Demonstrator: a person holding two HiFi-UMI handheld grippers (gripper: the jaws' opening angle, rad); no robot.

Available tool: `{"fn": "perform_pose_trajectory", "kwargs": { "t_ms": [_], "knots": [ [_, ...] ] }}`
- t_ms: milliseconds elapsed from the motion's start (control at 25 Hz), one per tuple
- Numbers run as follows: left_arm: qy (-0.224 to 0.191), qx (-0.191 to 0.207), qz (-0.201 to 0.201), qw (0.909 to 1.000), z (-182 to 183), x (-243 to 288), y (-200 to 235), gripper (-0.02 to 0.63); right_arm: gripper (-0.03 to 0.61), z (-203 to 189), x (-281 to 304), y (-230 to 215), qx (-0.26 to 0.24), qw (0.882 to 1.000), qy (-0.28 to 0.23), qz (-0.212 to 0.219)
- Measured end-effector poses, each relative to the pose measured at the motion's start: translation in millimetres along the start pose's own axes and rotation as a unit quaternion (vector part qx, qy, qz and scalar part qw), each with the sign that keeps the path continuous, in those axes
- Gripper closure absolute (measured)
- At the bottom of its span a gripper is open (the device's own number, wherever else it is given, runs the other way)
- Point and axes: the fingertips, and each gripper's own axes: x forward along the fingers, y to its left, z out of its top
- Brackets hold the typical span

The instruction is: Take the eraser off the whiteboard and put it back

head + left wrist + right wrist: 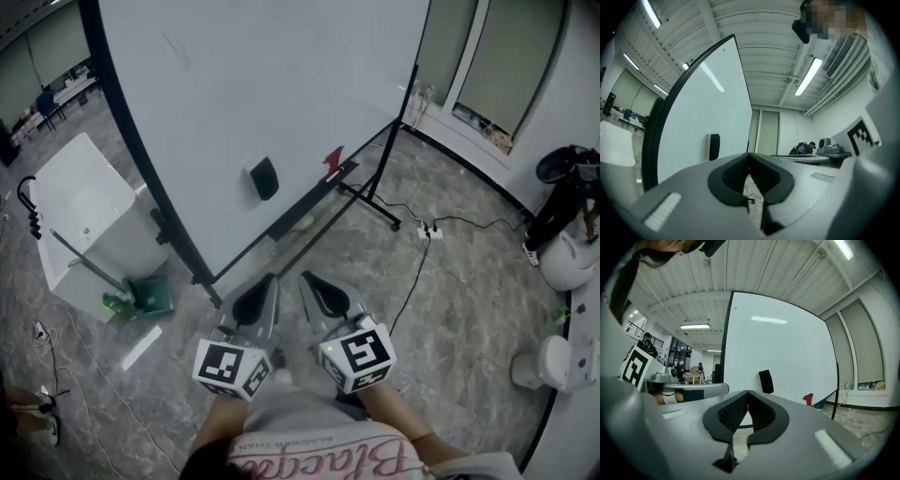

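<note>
Eraser [264,178] sat stuck to the lower part of the whiteboard [281,84], upright, a little above the tray rail; a small red object [333,161] sat near it to the right. Left gripper [270,280] and right gripper [305,277] were held side by side close to the person's body, pointing toward the board and well apart from the eraser. Both pairs of jaws were pressed together at the tips, nothing between them. Grey stone floor [450,281] below.

Grey left tongs [270,279], grey right tongs [304,277], black-and-white marker cubes [230,367]
</note>
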Motion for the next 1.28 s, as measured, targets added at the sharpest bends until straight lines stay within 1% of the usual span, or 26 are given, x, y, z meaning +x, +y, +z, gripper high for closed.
{"fn": "perform_pose_trajectory", "kwargs": {
  "t_ms": [80,120,160,200,320,440,600,760,960,1040,1120,1280],
  "knots": [
    [-0.004,-0.001,-0.001,1.0000,4.2,12.5,17.1,0.614,0.575,1.5,21.5,-5.5,0.000,1.000,0.004,-0.002],
    [-0.006,-0.001,0.001,1.0000,5.8,17.9,25.7,0.614,0.564,1.8,31.5,-7.0,0.000,1.000,0.006,0.001],
    [-0.007,-0.002,0.003,1.0000,7.2,22.9,34.3,0.614,0.524,2.4,41.4,-8.0,-0.001,1.000,0.008,0.005],
    [-0.008,-0.004,0.006,0.9999,8.3,27.9,42.4,0.615,0.501,3.6,51.3,-9.1,-0.004,1.000,0.009,0.010],
    [-0.010,-0.004,0.012,0.9999,10.3,41.1,60.9,0.614,0.455,6.0,79.7,-15.1,-0.010,1.000,0.014,0.026],
    [-0.009,-0.008,0.018,0.9998,8.6,50.3,73.9,0.614,0.365,6.3,104.9,-25.5,-0.014,0.999,0.021,0.033],
    [-0.009,-0.015,0.031,0.9994,4.5,62.9,85.9,0.614,0.337,9.4,135.3,-44.4,-0.022,0.999,0.024,0.038],
    [-0.004,-0.014,0.042,0.9990,-1.1,77.4,92.0,0.614,0.299,13.5,165.5,-57.3,-0.033,0.997,0.026,0.065],
    [-0.009,-0.019,0.070,0.9973,-0.7,85.8,102.1,0.614,0.291,13.9,198.8,-60.6,-0.089,0.992,0.041,0.084],
    [-0.007,-0.020,0.080,0.9965,-3.5,87.5,105.4,0.615,0.314,14.7,206.7,-57.0,-0.105,0.990,0.041,0.088],
    [-0.007,-0.019,0.087,0.9960,-3.7,88.8,107.3,0.614,0.339,15.2,209.2,-55.5,-0.113,0.989,0.039,0.090],
    [-0.009,-0.020,0.098,0.9950,-1.9,88.8,111.9,0.615,0.351,15.8,208.9,-54.9,-0.112,0.989,0.040,0.091]
  ]
}}
